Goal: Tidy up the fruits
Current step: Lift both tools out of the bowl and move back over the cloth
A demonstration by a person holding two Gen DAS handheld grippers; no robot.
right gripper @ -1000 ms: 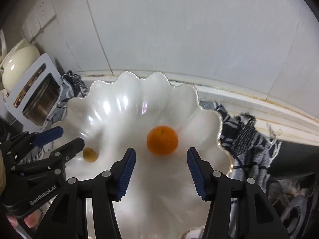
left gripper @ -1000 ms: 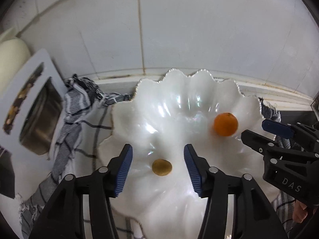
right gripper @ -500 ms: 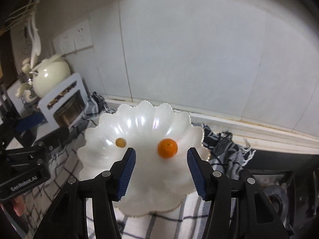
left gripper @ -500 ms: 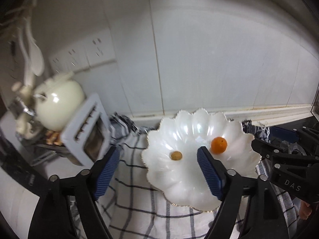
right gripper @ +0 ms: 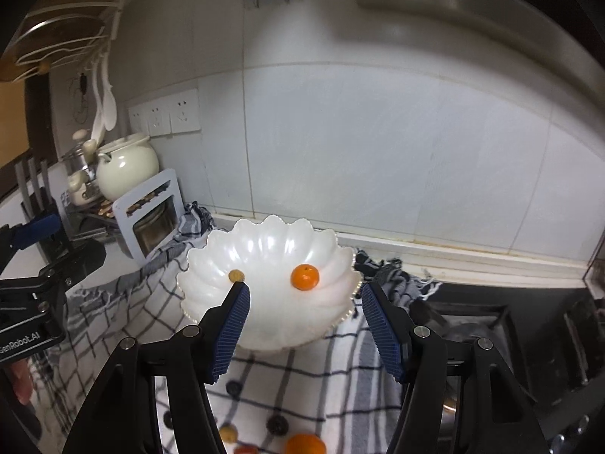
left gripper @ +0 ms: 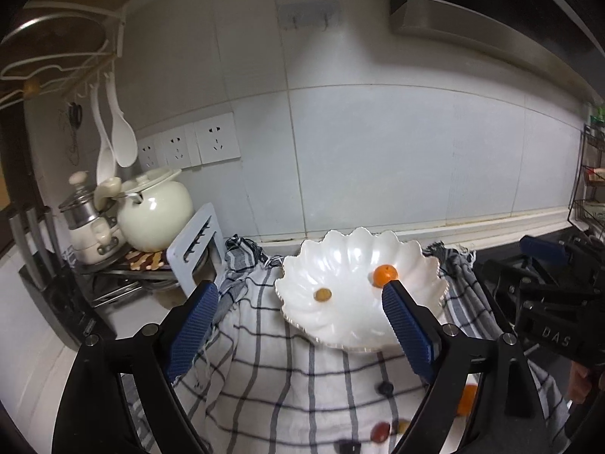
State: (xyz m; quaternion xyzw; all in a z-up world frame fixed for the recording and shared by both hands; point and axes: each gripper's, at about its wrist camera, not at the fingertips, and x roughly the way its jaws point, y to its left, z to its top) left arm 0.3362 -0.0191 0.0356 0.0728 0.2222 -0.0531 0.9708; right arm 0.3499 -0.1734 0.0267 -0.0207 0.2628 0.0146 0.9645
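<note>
Both tongs gape apart, empty: left gripper (left gripper: 298, 325), right gripper (right gripper: 304, 325). Scalloped bowl (right gripper: 211, 295) holds a mandarin (right gripper: 305, 277) at 3 o'clock; loose fruits (right gripper: 304, 444) at 6 o'clock may roll off the checked cloth (right gripper: 302, 382) if nudged.

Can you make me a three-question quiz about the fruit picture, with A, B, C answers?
1. Where is the orange?
A. inside the white bowl
B. on the stove
C. in the right gripper

2. How many fruits lie in the bowl?
A. none
B. two
C. five

3. How is the left gripper?
A. shut on a fruit
B. open and holding nothing
C. shut on the cloth

Answers:
1 A: the orange sits on the bowl's right side, with nothing gripping it.
2 B: only the orange and a small yellow-brown fruit are in it; other fruits lie on the checked cloth in front of it.
3 B: its blue pads stand wide apart with nothing between them.
</note>
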